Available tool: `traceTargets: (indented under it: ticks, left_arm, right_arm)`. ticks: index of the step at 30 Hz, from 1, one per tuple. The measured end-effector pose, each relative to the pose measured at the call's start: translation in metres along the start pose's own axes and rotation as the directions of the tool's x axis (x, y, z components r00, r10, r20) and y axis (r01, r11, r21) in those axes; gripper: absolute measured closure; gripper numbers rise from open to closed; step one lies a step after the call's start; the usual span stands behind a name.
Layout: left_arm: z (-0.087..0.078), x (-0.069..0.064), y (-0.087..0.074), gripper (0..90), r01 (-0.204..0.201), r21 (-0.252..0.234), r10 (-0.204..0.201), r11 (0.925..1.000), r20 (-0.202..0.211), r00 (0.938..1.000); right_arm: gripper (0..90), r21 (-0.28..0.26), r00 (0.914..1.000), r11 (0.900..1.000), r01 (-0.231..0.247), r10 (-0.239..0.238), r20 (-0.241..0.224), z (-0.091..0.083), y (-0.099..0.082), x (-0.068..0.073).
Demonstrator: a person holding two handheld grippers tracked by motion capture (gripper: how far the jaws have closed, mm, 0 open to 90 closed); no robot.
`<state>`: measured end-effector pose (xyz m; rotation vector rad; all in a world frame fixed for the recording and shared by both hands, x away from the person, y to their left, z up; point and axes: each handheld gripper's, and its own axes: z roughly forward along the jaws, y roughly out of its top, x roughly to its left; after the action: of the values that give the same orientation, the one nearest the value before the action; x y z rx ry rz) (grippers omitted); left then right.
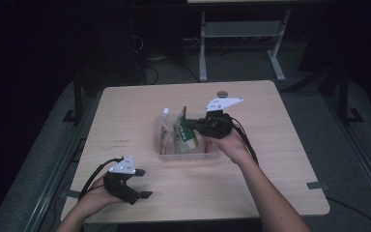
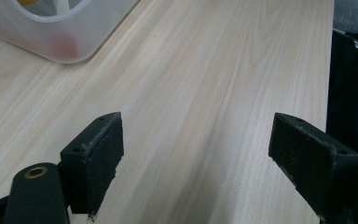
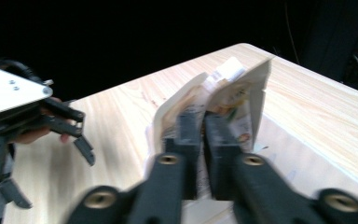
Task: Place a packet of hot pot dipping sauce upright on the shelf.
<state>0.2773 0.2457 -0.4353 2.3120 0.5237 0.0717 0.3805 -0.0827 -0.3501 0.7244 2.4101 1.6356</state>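
Observation:
A clear plastic bin point(image 1: 188, 155) sits in the middle of the wooden table and holds upright snack pouches. My right gripper point(image 1: 192, 125) reaches over the bin from the right, its jaws pinched together on a green-and-white pouch point(image 1: 182, 126) that stands tilted in the bin. In the right gripper view the jaws point(image 3: 203, 119) press on the pouch point(image 3: 235, 100), blurred. A second pouch with a white cap point(image 1: 165, 126) leans at the bin's left. My left gripper point(image 1: 144, 183) rests near the front left edge, open with bare table between its jaws point(image 2: 196, 158). A corner of the bin point(image 2: 51, 37) lies beyond it.
A small dark round object point(image 1: 221, 94) lies near the table's far edge. A white metal frame point(image 1: 203, 48) stands on the floor behind the table. The room around is dark. In the right gripper view the left gripper point(image 3: 85, 135) shows farther off.

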Motion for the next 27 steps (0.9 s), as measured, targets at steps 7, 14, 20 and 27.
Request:
traceTargets:
  ticks: [7, 14, 20, 27]
  left_arm:
    - [-0.002, 0.001, -0.002, 17.6, 0.01, -0.006, -0.01, 0.9999, 0.0, 1.0]
    - [-0.002, 0.002, -0.001, 17.6, -0.002, 0.003, 0.002, 1.0, -0.003, 1.0]
    - [-0.003, 0.002, 0.0, 17.6, 0.006, -0.006, -0.006, 1.0, -0.011, 0.9999]
    - [-0.007, 0.004, 0.003, 17.3, 0.027, -0.018, -0.027, 0.9995, -0.033, 0.9991]
  right_arm:
    - [88.1, 0.007, 0.9995, 0.9999, -0.011, 0.011, 0.031, 0.018, 0.006, -0.001]
    - [70.5, 0.0, 0.999, 0.9998, -0.018, 0.018, 0.041, 0.017, 0.009, 0.0]
    - [50.9, 0.004, 0.9992, 0.9999, -0.01, 0.01, 0.039, 0.004, 0.009, 0.005]
    - [36.0, 0.031, 0.9998, 0.9995, -0.008, 0.007, 0.019, -0.016, 0.003, 0.009]
